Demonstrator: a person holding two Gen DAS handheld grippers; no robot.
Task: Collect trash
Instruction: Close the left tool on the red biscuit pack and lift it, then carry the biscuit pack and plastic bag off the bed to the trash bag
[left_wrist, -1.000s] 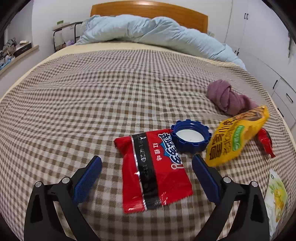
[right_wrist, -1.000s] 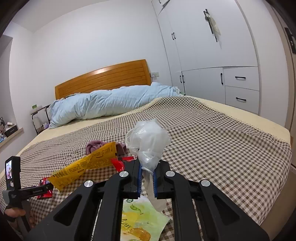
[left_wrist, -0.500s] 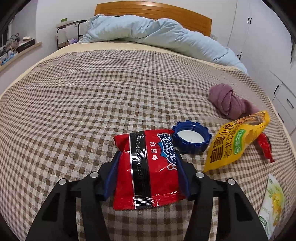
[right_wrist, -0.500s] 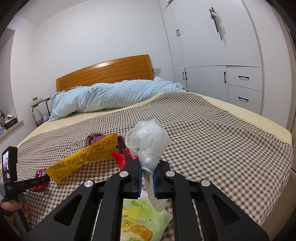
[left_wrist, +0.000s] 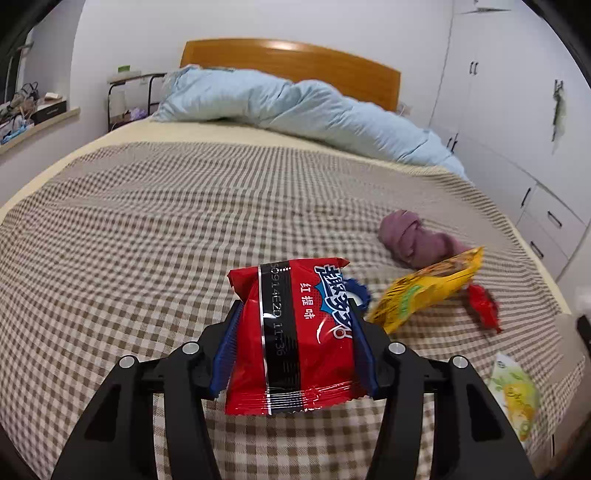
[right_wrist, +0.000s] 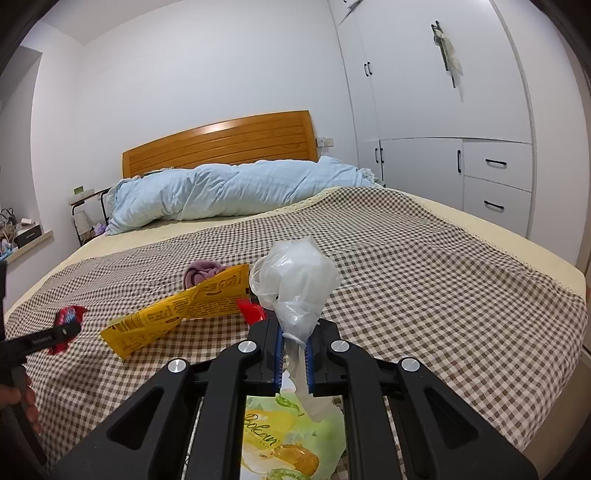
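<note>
The left gripper (left_wrist: 295, 343) is clamped about half-open on the side edges of a red snack packet (left_wrist: 293, 334), its jaws having just closed on it, which lifts the packet flat and face-up off the checked bedspread (left_wrist: 155, 236). The packet's long axis runs along the fingers, its top seam pointing toward the headboard (left_wrist: 291, 64). The right gripper (right_wrist: 294, 354) is fully closed on the twisted neck of a thin plastic bag (right_wrist: 295, 280) (probably the trash bag, kept bunched until needed). A yellow wrapper (left_wrist: 424, 290), a purple cloth (left_wrist: 412, 238) and a green packet (left_wrist: 515, 395) lie toward the bed's right edge.
</note>
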